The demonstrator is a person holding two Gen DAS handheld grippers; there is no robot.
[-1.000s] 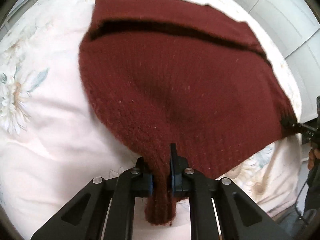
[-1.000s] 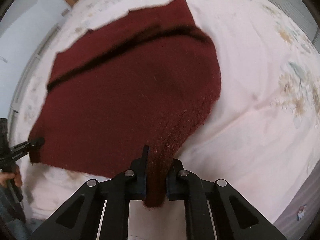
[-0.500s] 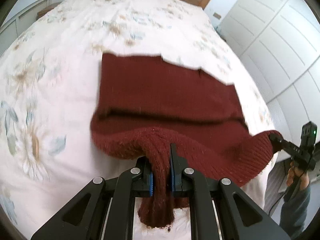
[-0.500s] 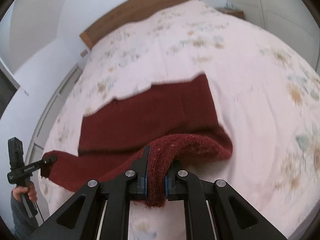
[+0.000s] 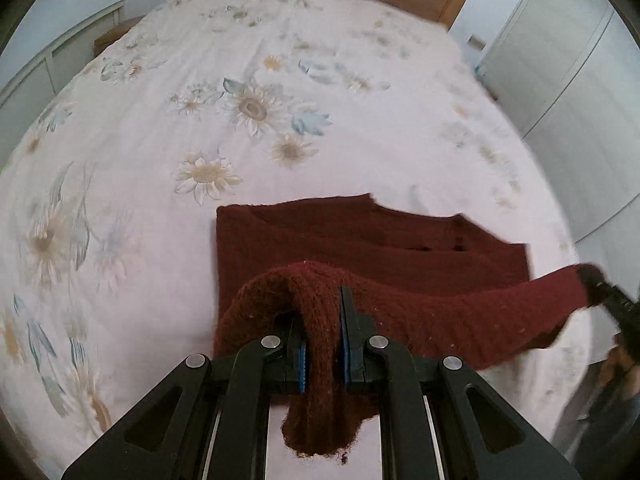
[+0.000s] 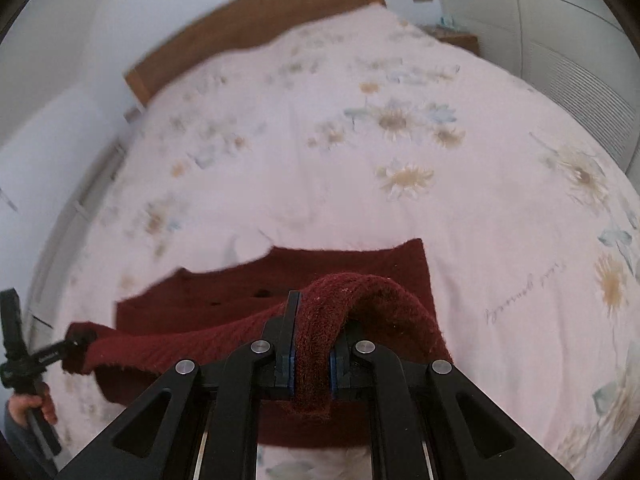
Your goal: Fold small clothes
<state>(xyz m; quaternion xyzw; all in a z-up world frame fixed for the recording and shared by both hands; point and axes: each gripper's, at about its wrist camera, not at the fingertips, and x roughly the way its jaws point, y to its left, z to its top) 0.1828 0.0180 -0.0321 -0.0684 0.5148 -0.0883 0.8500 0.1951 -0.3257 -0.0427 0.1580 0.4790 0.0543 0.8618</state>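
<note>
Dark red knitted garment (image 5: 360,248), spread wide across view a second ago, now drawn toward you: far part flat on floral white bedspread (image 5: 248,112), near hem lifted and stretched between both tools. Fold judged about half made; you have yet to lay hem down. Left tool (image 5: 323,344): clamped on bunched left hem corner, pitched steeply down. Right tool (image 6: 311,344): clamped on right hem corner, same pitch, level with left.

One maroon knit garment (image 5: 360,248), two hand-held grippers (image 5: 322,320) (image 6: 311,328), one floral bedspread (image 5: 280,80)
</note>
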